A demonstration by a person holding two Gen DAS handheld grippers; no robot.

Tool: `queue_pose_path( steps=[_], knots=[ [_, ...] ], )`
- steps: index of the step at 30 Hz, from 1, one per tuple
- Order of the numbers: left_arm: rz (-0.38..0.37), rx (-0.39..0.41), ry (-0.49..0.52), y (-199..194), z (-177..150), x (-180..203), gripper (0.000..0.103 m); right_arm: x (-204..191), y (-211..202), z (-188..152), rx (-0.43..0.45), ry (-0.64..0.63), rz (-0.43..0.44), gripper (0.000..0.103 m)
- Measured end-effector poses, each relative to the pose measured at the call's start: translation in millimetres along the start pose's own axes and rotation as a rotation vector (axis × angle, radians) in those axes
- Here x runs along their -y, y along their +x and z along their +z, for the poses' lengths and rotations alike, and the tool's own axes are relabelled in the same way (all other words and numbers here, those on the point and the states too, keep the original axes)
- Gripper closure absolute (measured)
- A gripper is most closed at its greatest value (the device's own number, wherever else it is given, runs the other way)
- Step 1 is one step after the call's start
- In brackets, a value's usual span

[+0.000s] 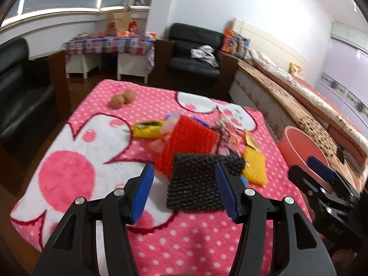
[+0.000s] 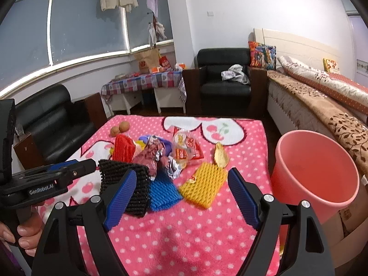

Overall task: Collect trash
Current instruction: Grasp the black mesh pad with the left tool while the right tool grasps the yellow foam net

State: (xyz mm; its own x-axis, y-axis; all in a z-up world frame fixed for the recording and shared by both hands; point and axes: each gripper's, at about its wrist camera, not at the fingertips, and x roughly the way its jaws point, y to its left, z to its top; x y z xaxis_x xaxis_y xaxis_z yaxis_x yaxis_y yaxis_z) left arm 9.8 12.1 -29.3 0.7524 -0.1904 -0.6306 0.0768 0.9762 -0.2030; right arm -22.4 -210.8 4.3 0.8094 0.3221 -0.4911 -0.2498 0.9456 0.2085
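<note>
A trash pile lies mid-table on a pink dotted blanket: a black foam net, red net, yellow net, blue net, crumpled wrappers, a snack bag and a peel. My left gripper is open just before the black net, its jaws either side of the net's near part. My right gripper is open above the blue and yellow nets, holding nothing. A pink bin stands at the table's right edge.
Two walnuts lie at the table's far left. Black armchairs stand at the left and behind the table. A bed runs along the right. A cluttered side table stands under the window.
</note>
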Motion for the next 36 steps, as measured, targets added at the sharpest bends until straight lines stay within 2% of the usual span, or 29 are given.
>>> queue_pose_path(
  steps=[5, 11, 18, 19, 20, 21, 25, 32, 36],
  knots=[
    [0.002, -0.026, 0.034, 16, -2, 5, 0.047, 1, 11, -4, -0.027, -0.002, 0.002, 0.023],
    [-0.002, -0.078, 0.016, 39, 2, -8, 0.047, 5, 21, -7, -0.055, 0.008, 0.001, 0.023],
    [-0.121, -0.123, -0.001, 55, 5, -14, 0.047, 13, 34, -7, -0.100, 0.040, 0.013, 0.023],
    [-0.131, -0.122, 0.006, 55, 5, -12, 0.050, 15, 35, -8, -0.108, 0.046, 0.015, 0.023],
    [-0.142, -0.122, 0.016, 56, 6, -12, 0.057, 16, 38, -8, -0.116, 0.055, 0.017, 0.023],
    [-0.149, -0.125, 0.022, 56, 5, -11, 0.070, 18, 39, -8, -0.124, 0.064, 0.017, 0.023],
    [-0.171, -0.134, 0.014, 56, 5, -13, 0.088, 23, 45, -8, -0.147, 0.088, 0.010, 0.023],
    [-0.221, -0.097, -0.016, 33, 11, -21, 0.092, 29, 58, -8, -0.207, 0.117, -0.006, 0.023],
    [-0.253, -0.063, -0.019, 14, 16, -27, 0.092, 31, 72, -6, -0.249, 0.131, -0.012, 0.030]
  ],
)
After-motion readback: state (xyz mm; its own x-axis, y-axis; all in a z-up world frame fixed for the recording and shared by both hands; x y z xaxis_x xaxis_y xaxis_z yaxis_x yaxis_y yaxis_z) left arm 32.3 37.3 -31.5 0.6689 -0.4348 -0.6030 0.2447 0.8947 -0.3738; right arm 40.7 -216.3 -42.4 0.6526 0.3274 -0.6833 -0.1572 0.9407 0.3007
